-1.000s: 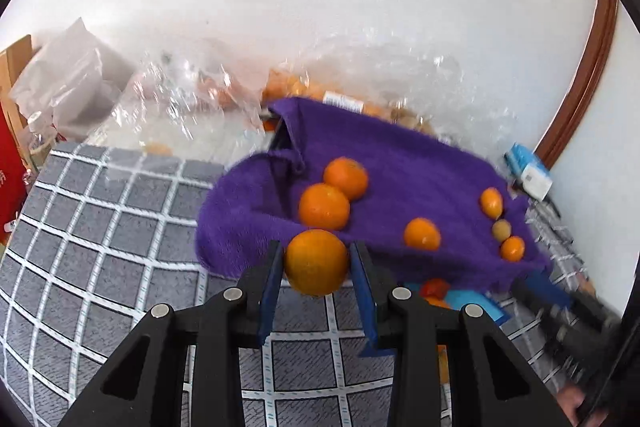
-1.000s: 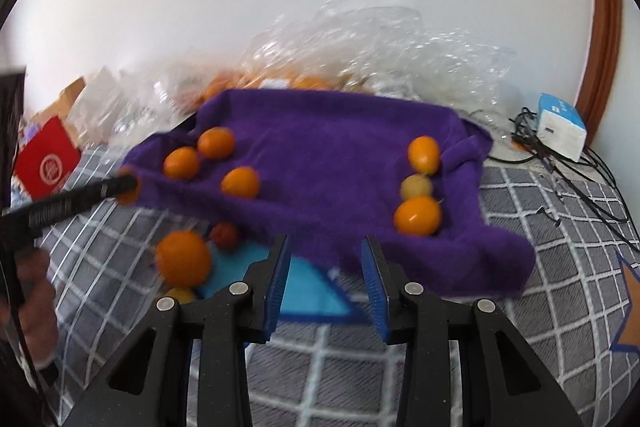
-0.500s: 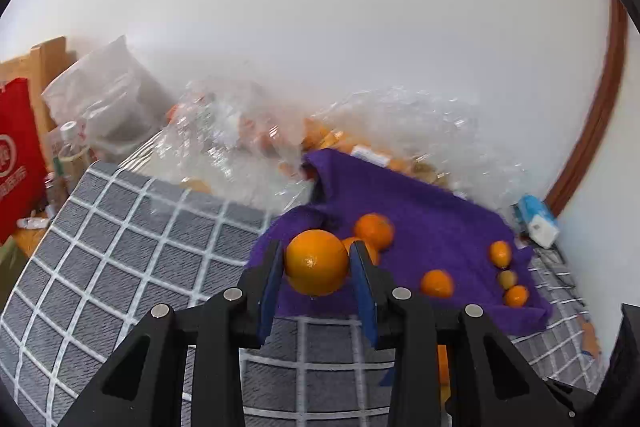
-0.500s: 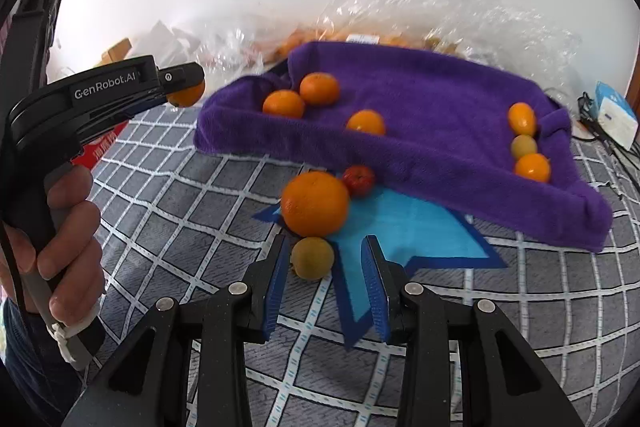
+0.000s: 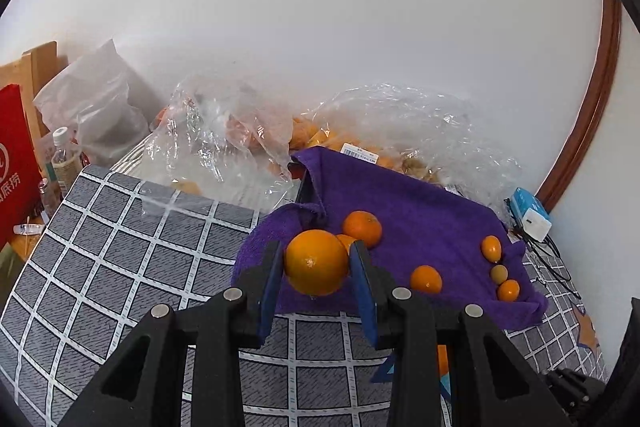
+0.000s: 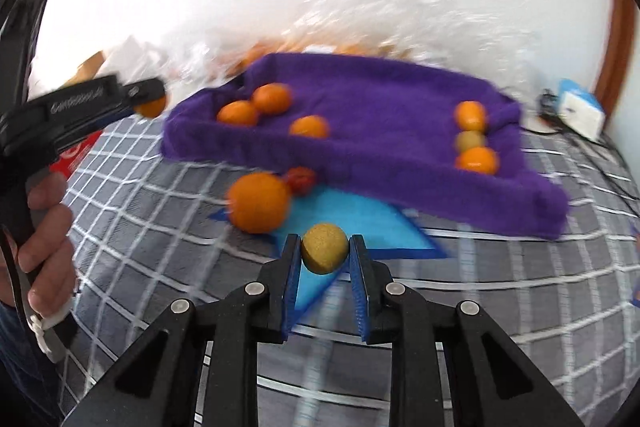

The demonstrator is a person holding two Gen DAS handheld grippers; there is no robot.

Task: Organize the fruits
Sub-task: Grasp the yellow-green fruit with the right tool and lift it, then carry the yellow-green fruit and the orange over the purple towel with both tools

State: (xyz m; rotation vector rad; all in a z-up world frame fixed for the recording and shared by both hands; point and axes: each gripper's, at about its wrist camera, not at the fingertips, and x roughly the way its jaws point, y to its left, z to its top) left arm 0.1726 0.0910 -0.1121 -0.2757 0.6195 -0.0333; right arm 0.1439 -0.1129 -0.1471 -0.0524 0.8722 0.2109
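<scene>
My left gripper [image 5: 316, 263] is shut on a large orange [image 5: 317, 262] and holds it in the air in front of the purple towel [image 5: 420, 203]. The towel carries several small oranges [image 5: 362, 228] on its left and three small fruits [image 5: 491, 247] on its right. My right gripper [image 6: 325, 254] has its jaws closed around a small yellow-brown fruit [image 6: 324, 253] above the blue star patch [image 6: 352, 215]. A big orange [image 6: 259, 202] and a small red fruit [image 6: 301, 179] lie before the towel's front edge [image 6: 360, 163]. The left gripper [image 6: 150, 99] also shows at the left of the right wrist view.
Clear plastic bags of fruit [image 5: 400, 131] lie behind the towel by the white wall. A grey checked cover [image 5: 120, 259] spreads over the surface. A white and blue box [image 5: 530, 213] with cables sits at the right. A red bag [image 5: 14, 163] and bottle [image 5: 62, 159] stand at the far left.
My right gripper has moved down and forward to the small yellow-brown fruit and closed around it. My left gripper has risen and drawn back from the towel, still holding the large orange.
</scene>
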